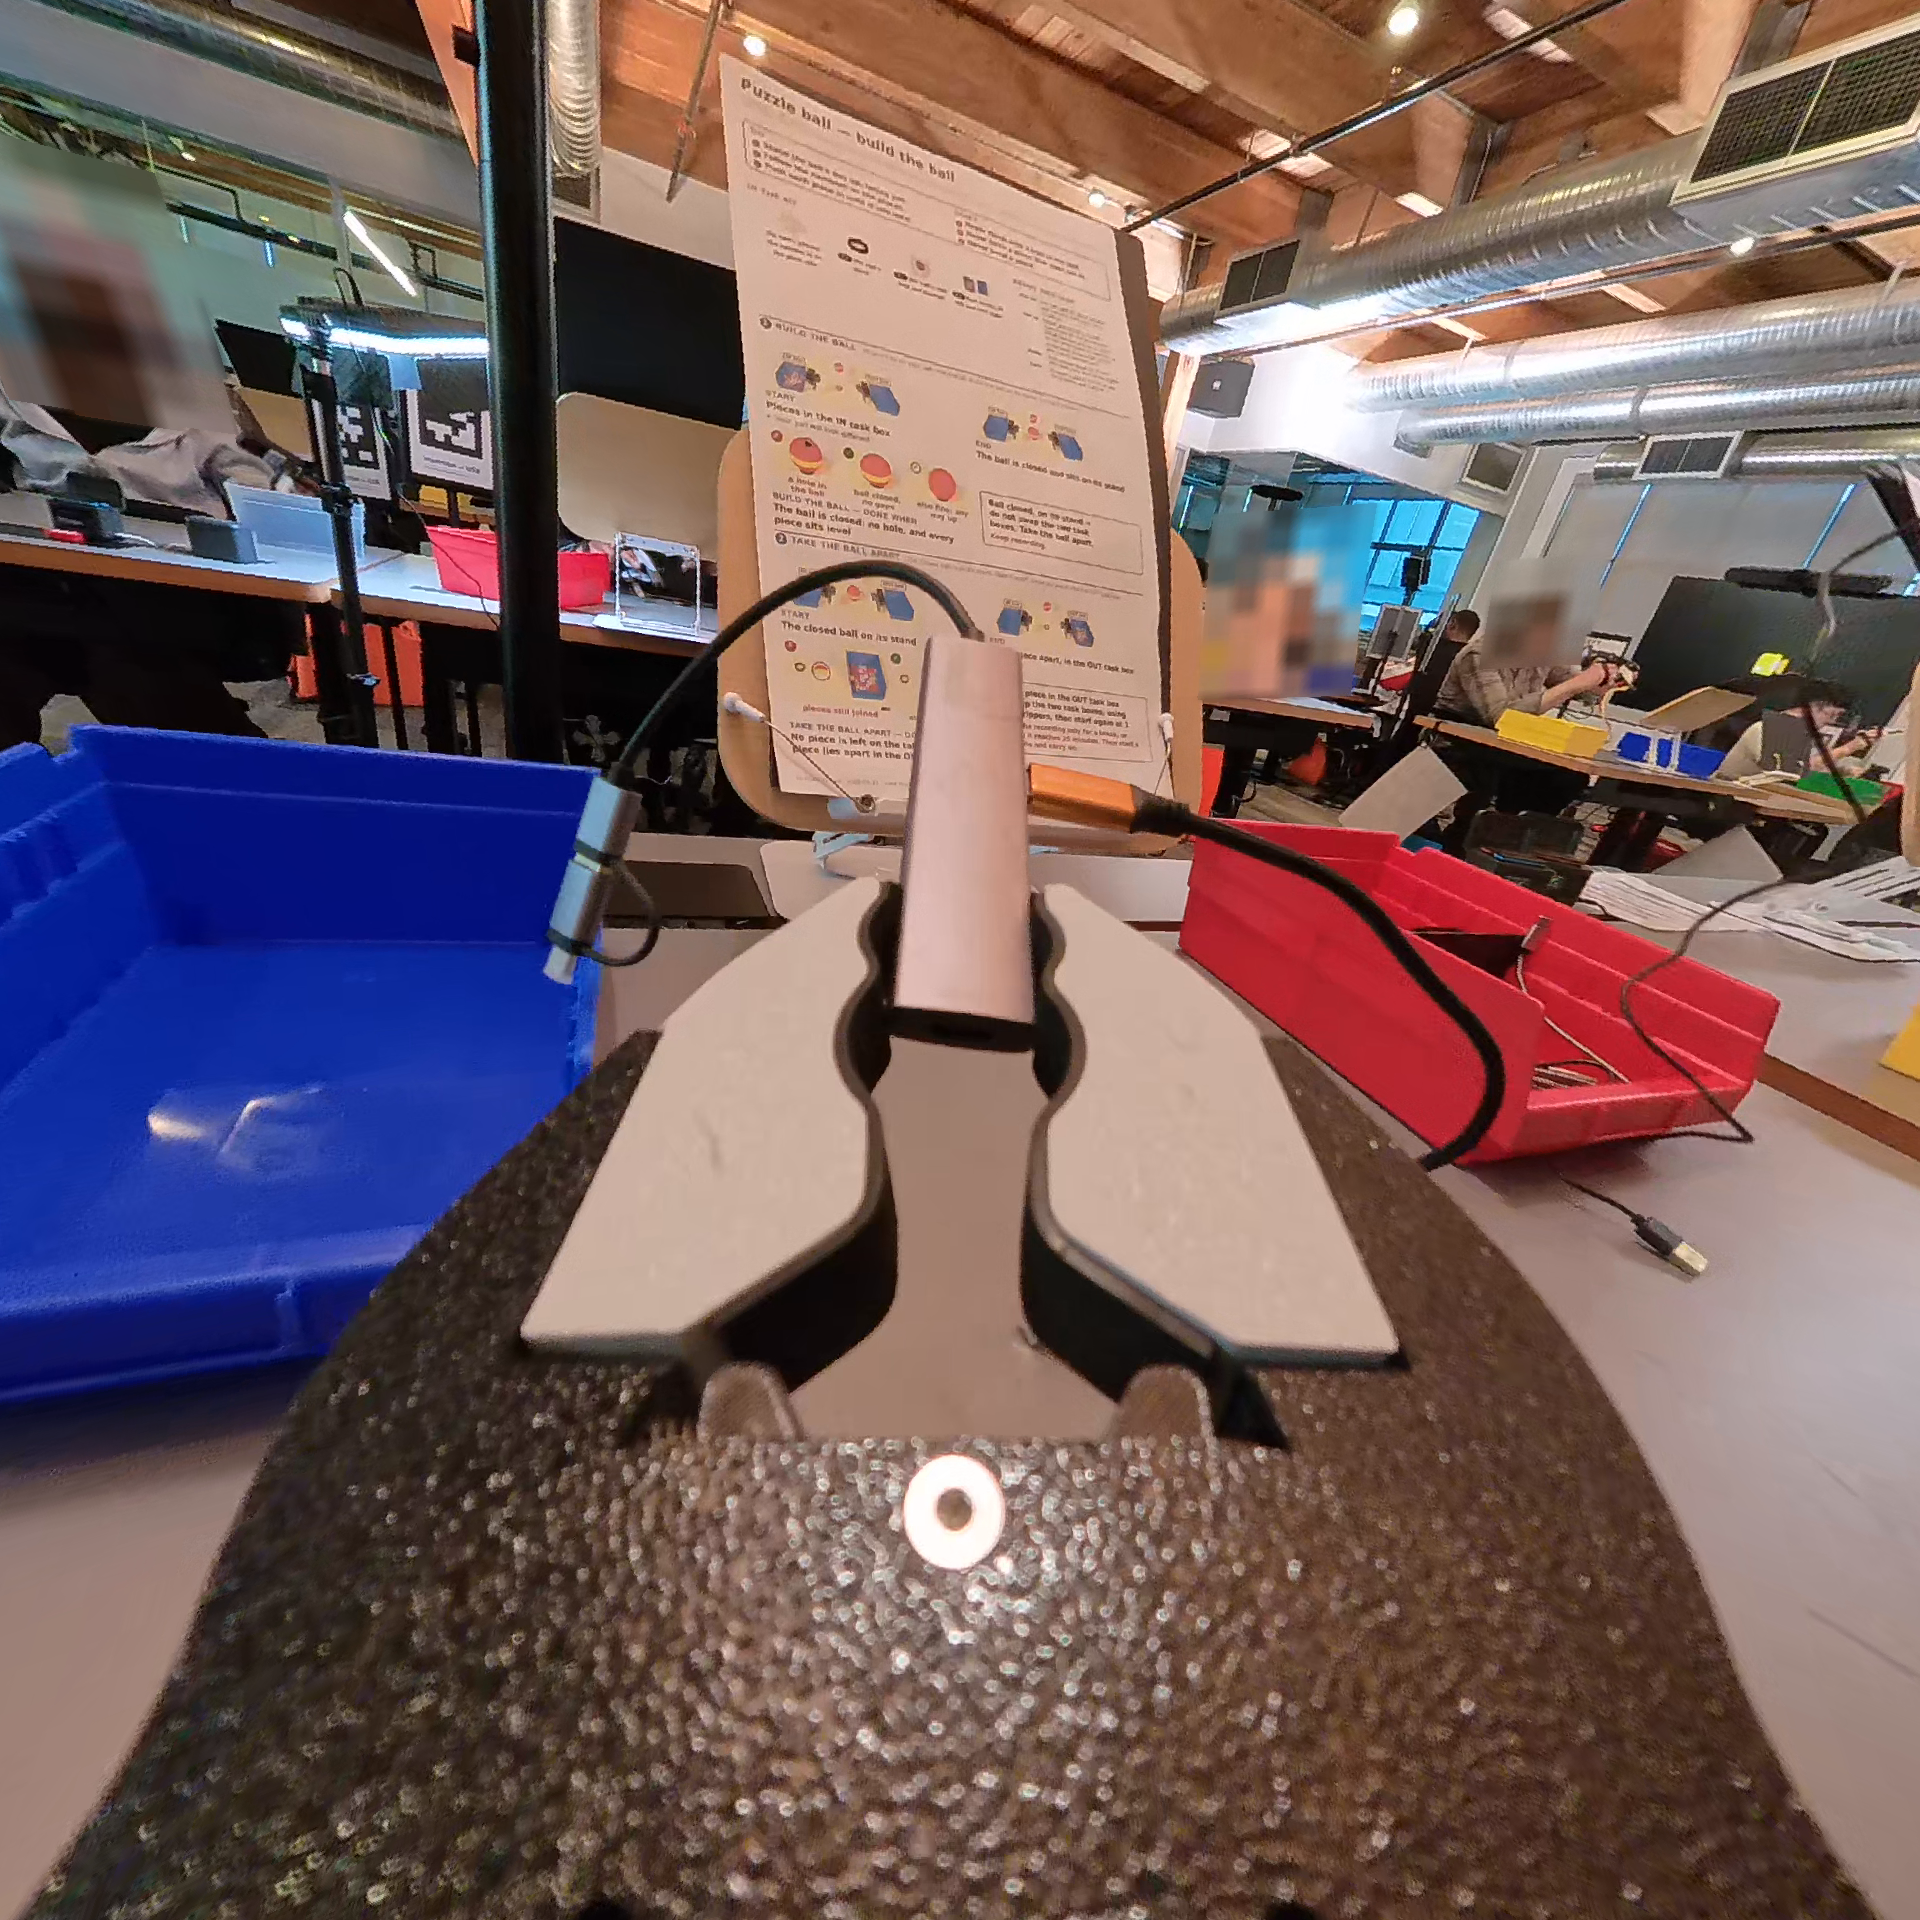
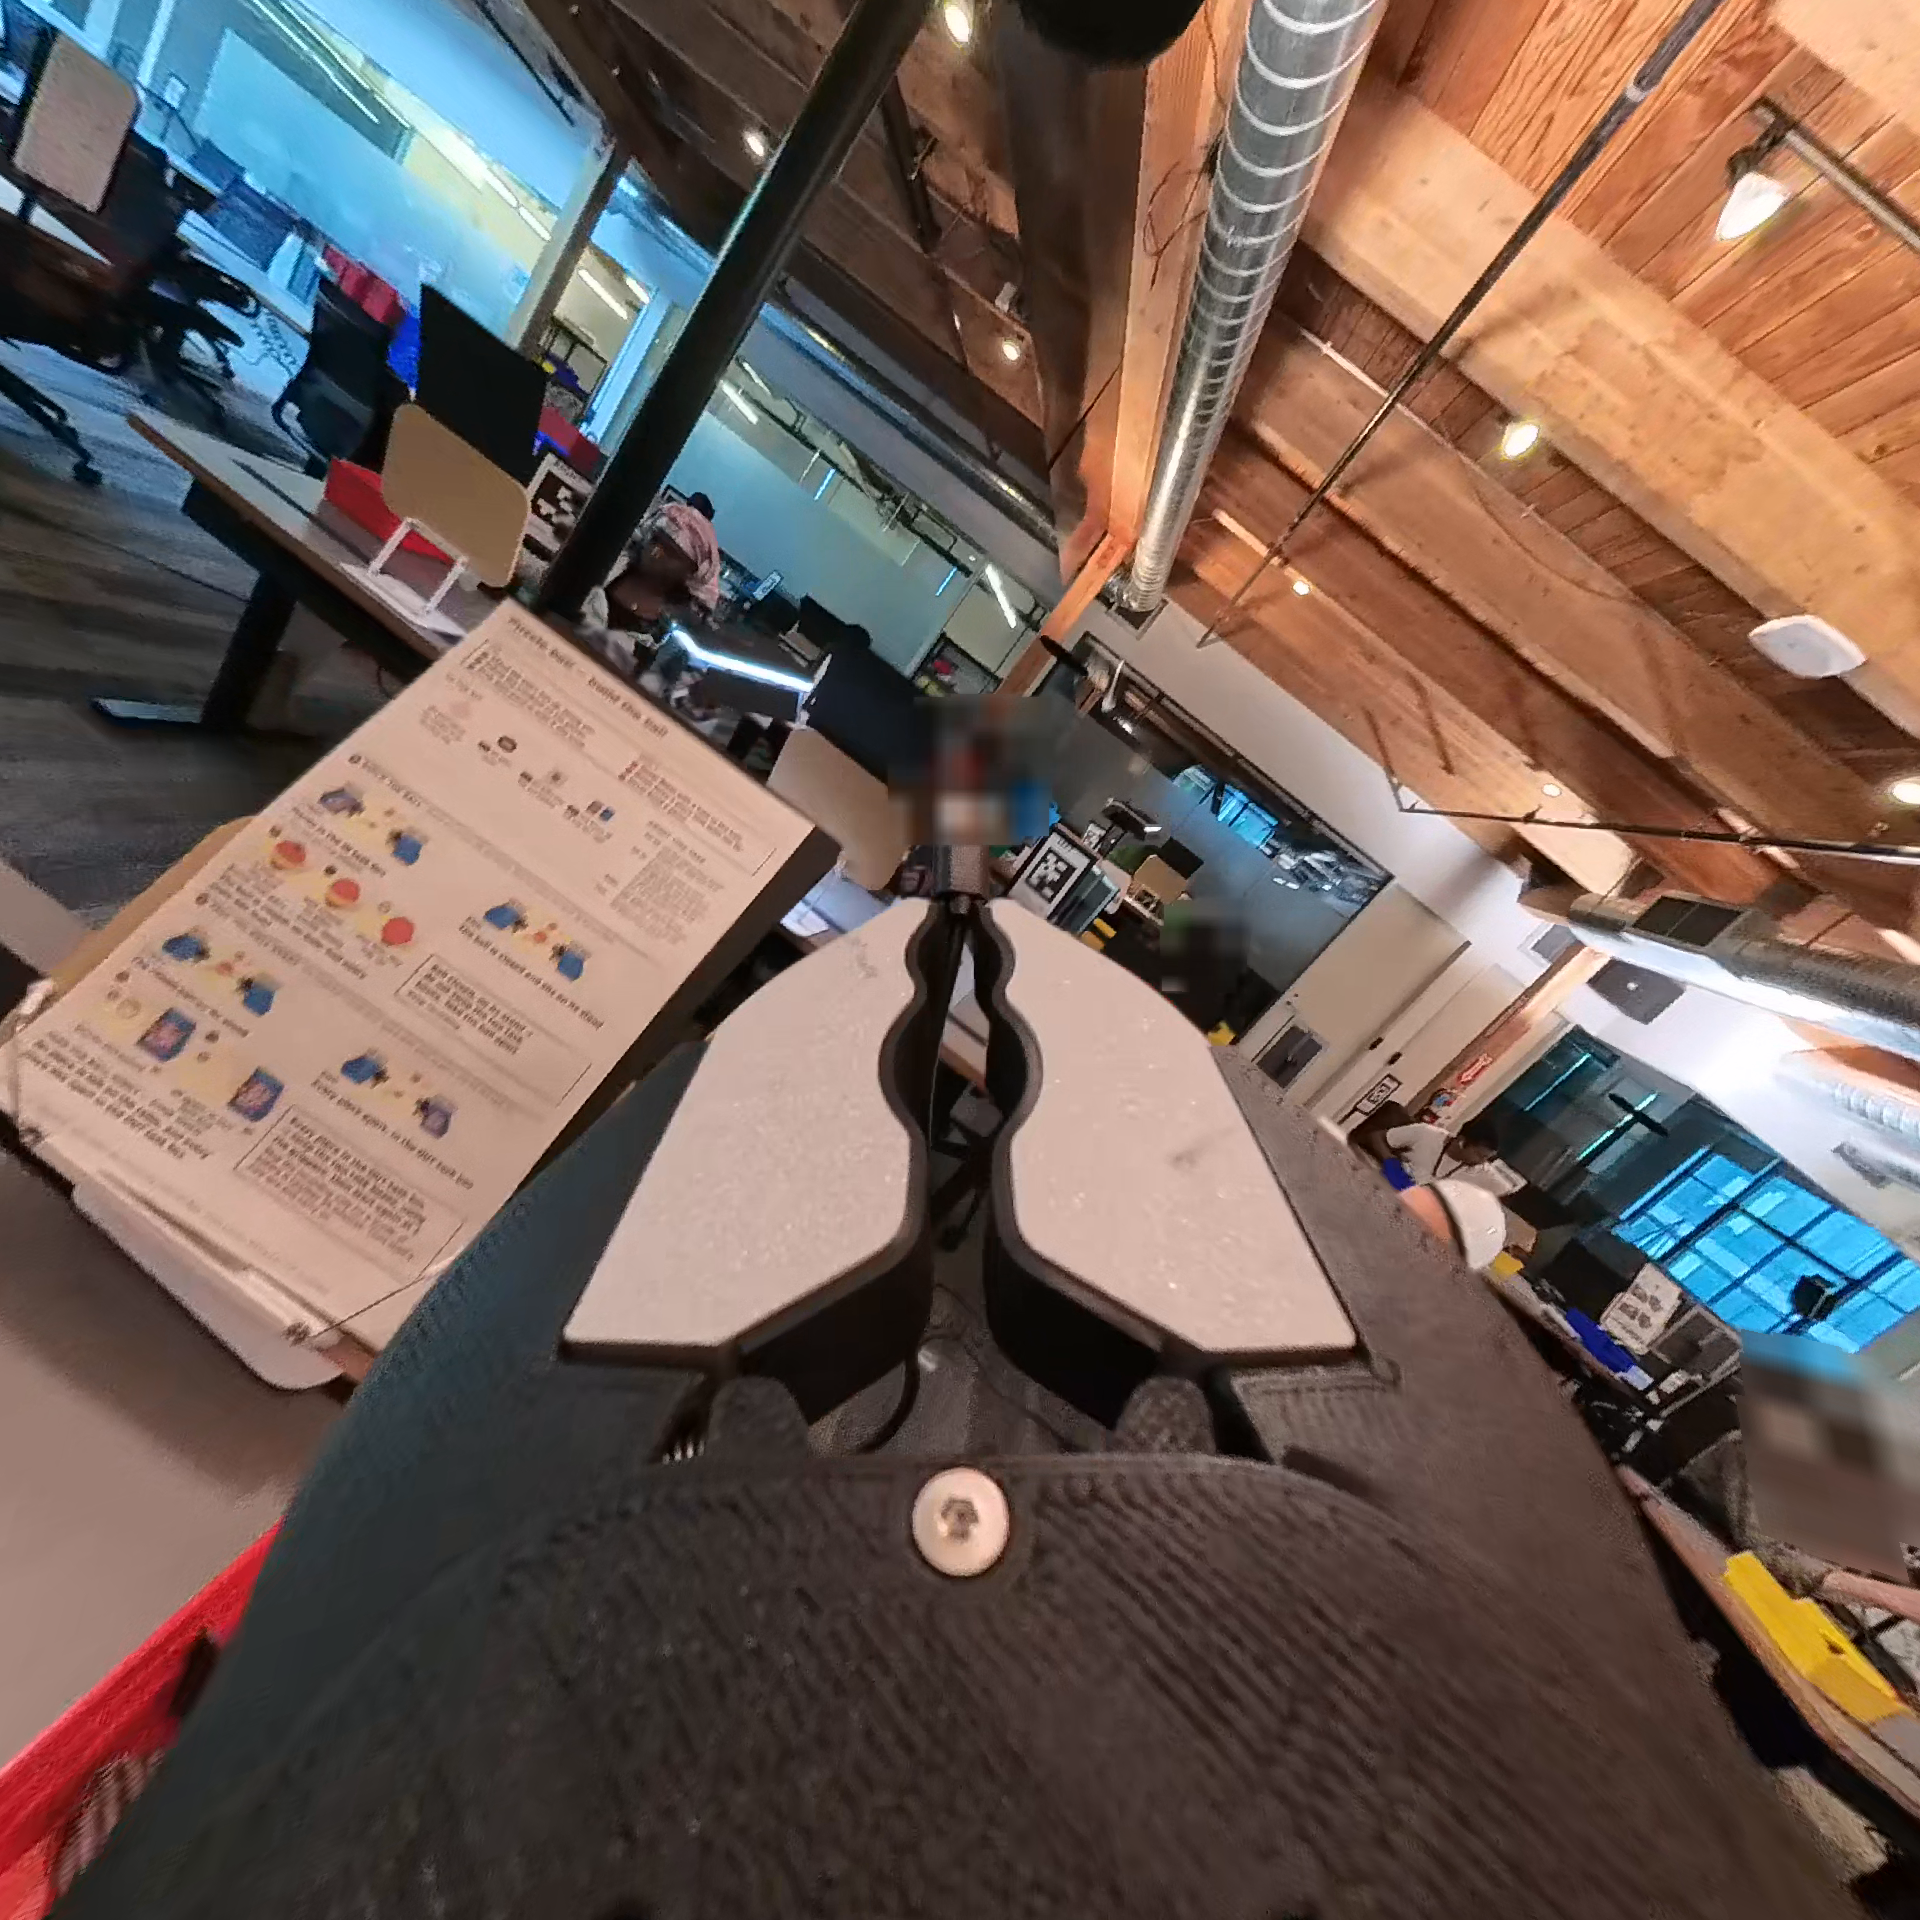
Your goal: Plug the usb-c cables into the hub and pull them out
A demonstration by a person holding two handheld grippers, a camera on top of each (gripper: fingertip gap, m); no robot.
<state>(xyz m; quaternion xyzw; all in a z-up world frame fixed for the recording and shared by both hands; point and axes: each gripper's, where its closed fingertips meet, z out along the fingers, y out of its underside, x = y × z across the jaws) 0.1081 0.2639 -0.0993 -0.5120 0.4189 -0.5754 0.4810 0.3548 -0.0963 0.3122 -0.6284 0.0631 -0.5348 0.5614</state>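
A grey bench sits in an open workshop with a timber ceiling and silver ducts. Taking the instruction sheet on its stand as landmark: a blue bin lies left of it, a red bin right of it.

Straight in front of the sheet, the silver hub stands nearly upright between the left gripper fingers, which are closed on its lower end. The hub's own dark lead arcs left of the sheet and ends in a grey adapter plug hanging over the blue bin's rim. An orange-shelled cable plug sits in the hub's right side, its black cord trailing across the red bin. Another cable end lies loose on the bench.

The right gripper, tilted up beside the sheet, pinches a thin black cable at its tips (fingers almost shut); the plug itself is blurred.
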